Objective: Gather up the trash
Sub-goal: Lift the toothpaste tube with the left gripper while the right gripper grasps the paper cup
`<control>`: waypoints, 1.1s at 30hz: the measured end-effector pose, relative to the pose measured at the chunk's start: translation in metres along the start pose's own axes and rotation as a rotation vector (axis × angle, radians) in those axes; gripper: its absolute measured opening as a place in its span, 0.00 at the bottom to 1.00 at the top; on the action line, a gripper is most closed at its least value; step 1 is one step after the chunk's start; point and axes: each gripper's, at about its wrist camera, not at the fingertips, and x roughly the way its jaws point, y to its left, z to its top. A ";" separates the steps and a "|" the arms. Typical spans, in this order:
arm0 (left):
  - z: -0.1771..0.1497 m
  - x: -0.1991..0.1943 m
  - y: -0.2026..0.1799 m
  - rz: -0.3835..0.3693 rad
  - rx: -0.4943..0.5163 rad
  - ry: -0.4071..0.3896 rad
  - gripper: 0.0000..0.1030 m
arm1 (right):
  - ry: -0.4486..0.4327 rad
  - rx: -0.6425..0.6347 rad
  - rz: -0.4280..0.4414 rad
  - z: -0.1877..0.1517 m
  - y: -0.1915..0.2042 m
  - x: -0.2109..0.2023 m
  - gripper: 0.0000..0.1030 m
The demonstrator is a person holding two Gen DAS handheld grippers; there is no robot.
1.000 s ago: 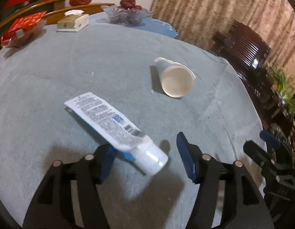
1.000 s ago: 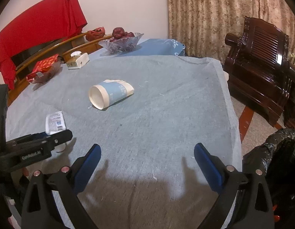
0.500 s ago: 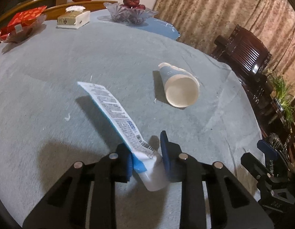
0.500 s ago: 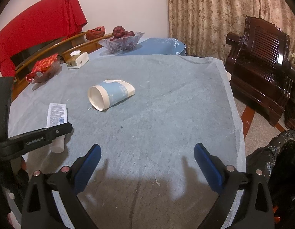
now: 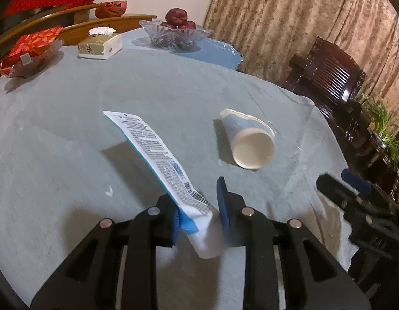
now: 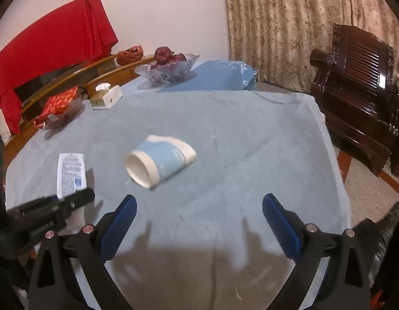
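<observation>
My left gripper (image 5: 199, 206) is shut on a white squeeze tube (image 5: 158, 160) near its cap end and holds it tilted up off the grey-blue tablecloth (image 5: 70, 129). The tube also shows in the right wrist view (image 6: 70, 173) behind the left gripper's body. A crushed blue and white paper cup (image 5: 247, 139) lies on its side to the right of the tube; in the right wrist view the cup (image 6: 160, 161) lies ahead of my right gripper (image 6: 199, 211), which is open and empty above the cloth.
At the far edge stand a glass fruit bowl (image 5: 173, 32), a tissue box (image 5: 100, 45) and a dish with red packets (image 5: 29, 51). A dark wooden chair (image 6: 354, 82) stands right of the table. A black bag's edge (image 6: 380, 222) shows at lower right.
My left gripper closed on the tube and lifted it, its flat end now raised off the cloth. My right gripper moved closer to the cup and stayed open.
</observation>
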 end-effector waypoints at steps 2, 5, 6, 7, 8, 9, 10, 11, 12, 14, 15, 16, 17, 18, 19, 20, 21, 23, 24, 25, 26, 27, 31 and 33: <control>0.003 0.003 0.006 0.008 0.002 -0.001 0.23 | -0.002 0.007 0.005 0.008 0.006 0.008 0.93; 0.010 0.007 0.017 0.024 0.006 -0.002 0.23 | -0.004 0.008 0.011 0.016 0.016 0.018 0.93; 0.013 0.009 0.022 0.030 0.007 -0.003 0.23 | -0.002 0.007 0.014 0.018 0.019 0.022 0.93; 0.015 0.011 0.025 0.034 0.007 -0.003 0.23 | 0.001 0.005 0.017 0.020 0.024 0.026 0.93; 0.017 0.013 0.030 0.040 0.006 -0.004 0.23 | 0.003 0.002 0.019 0.022 0.029 0.030 0.93; 0.019 0.014 0.033 0.044 0.005 -0.005 0.23 | 0.006 -0.001 0.019 0.023 0.032 0.034 0.93; 0.022 0.016 0.039 0.053 0.005 -0.006 0.23 | 0.012 -0.006 0.021 0.024 0.038 0.038 0.93; 0.023 0.016 0.042 0.056 0.003 -0.008 0.23 | 0.017 -0.010 0.020 0.025 0.042 0.043 0.93; 0.025 0.017 0.047 0.059 -0.002 -0.010 0.23 | 0.025 -0.016 0.008 0.025 0.047 0.049 0.93; 0.028 0.017 0.054 0.066 -0.006 -0.014 0.23 | 0.048 -0.013 -0.008 0.025 0.052 0.060 0.93; 0.029 0.017 0.057 0.071 -0.007 -0.016 0.23 | 0.060 -0.001 -0.016 0.025 0.054 0.067 0.93; 0.029 0.017 0.059 0.073 -0.010 -0.018 0.23 | 0.071 0.003 -0.032 0.024 0.055 0.072 0.93; 0.029 0.017 0.061 0.073 -0.014 -0.018 0.23 | 0.082 0.005 -0.044 0.023 0.054 0.076 0.93; 0.029 0.017 0.063 0.074 -0.017 -0.019 0.23 | 0.098 0.010 -0.051 0.023 0.055 0.081 0.93; 0.029 0.016 0.064 0.077 -0.017 -0.021 0.23 | 0.115 0.024 -0.053 0.023 0.054 0.086 0.93; 0.029 0.016 0.065 0.078 -0.017 -0.022 0.23 | 0.121 0.040 -0.054 0.025 0.053 0.090 0.93; 0.029 0.016 0.066 0.077 -0.019 -0.023 0.23 | 0.125 0.053 -0.054 0.026 0.052 0.092 0.93; 0.029 0.015 0.066 0.075 -0.022 -0.024 0.23 | 0.133 0.053 -0.053 0.030 0.054 0.097 0.88; 0.028 0.014 0.066 0.076 -0.023 -0.026 0.23 | 0.147 0.047 -0.056 0.030 0.054 0.100 0.81; 0.028 0.014 0.065 0.076 -0.021 -0.028 0.23 | 0.169 0.046 -0.053 0.030 0.055 0.103 0.77; 0.029 0.013 0.065 0.077 -0.020 -0.029 0.23 | 0.180 0.053 -0.052 0.029 0.055 0.105 0.77; 0.029 0.012 0.064 0.077 -0.017 -0.031 0.23 | 0.177 0.053 -0.052 0.029 0.056 0.103 0.75; 0.028 0.008 0.060 0.078 -0.008 -0.038 0.23 | 0.182 0.038 -0.009 0.027 0.057 0.097 0.66; 0.027 0.004 0.058 0.077 -0.002 -0.041 0.23 | 0.182 0.046 0.019 0.026 0.055 0.091 0.62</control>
